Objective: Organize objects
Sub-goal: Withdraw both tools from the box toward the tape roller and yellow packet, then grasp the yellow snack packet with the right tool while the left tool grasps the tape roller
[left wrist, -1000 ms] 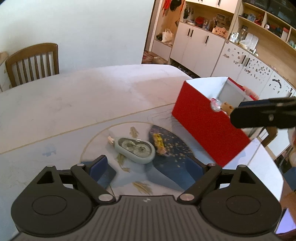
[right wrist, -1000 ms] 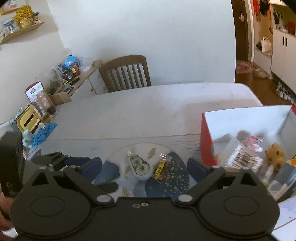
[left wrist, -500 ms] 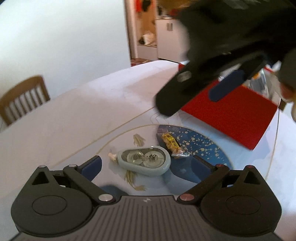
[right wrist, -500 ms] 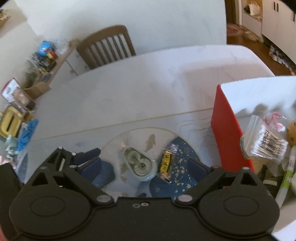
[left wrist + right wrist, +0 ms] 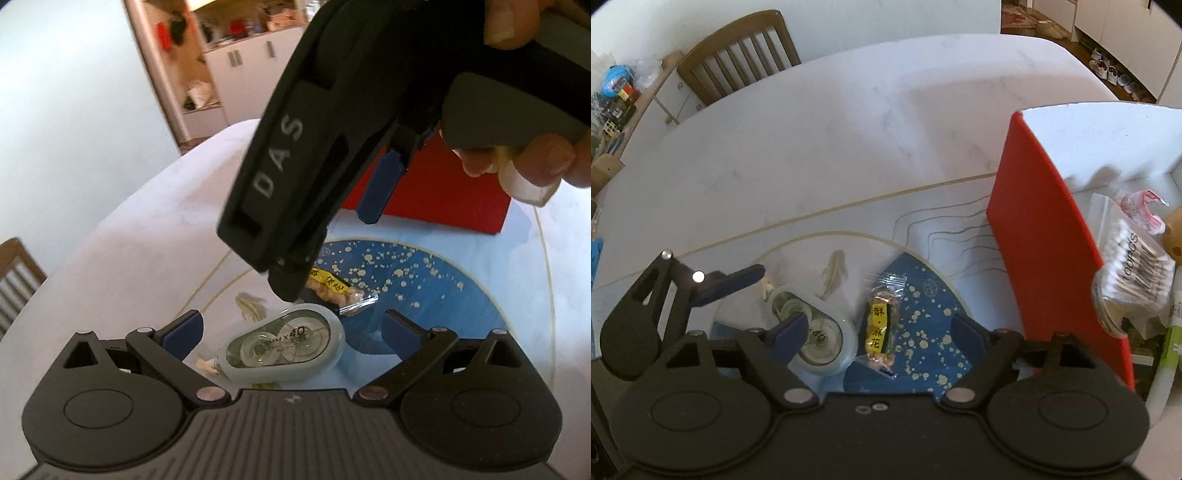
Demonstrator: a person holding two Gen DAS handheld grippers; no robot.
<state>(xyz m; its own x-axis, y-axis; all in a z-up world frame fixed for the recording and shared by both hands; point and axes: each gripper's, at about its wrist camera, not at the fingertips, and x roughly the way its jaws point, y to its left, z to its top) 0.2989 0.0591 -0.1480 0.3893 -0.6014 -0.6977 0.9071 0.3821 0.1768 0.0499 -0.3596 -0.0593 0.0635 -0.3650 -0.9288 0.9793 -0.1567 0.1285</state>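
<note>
A pale green correction tape dispenser [image 5: 284, 347] lies on the table between the fingers of my left gripper [image 5: 291, 332], which is open wide and does not touch it. Just beyond it lies a small snack packet [image 5: 332, 291] with a yellow label. In the right wrist view the packet [image 5: 881, 325] sits between the jaws of my right gripper [image 5: 879, 334]. These jaws are closing and the pads stand clear of the packet. The dispenser [image 5: 812, 332] lies partly under the right gripper's left finger. One of the left gripper's fingers [image 5: 735, 280] shows beside the dispenser.
A red box [image 5: 1045, 258] with a white inside stands to the right, holding a tub of cotton swabs [image 5: 1134, 273] and other items. A hand [image 5: 524, 162] holds the right gripper's body high in the left view. A wooden chair [image 5: 738, 55] stands at the table's far side.
Both grippers have come down over the two items. The right gripper has swung in above the packet, filling the top of the left view, and its jaws have narrowed. The left view has rolled.
</note>
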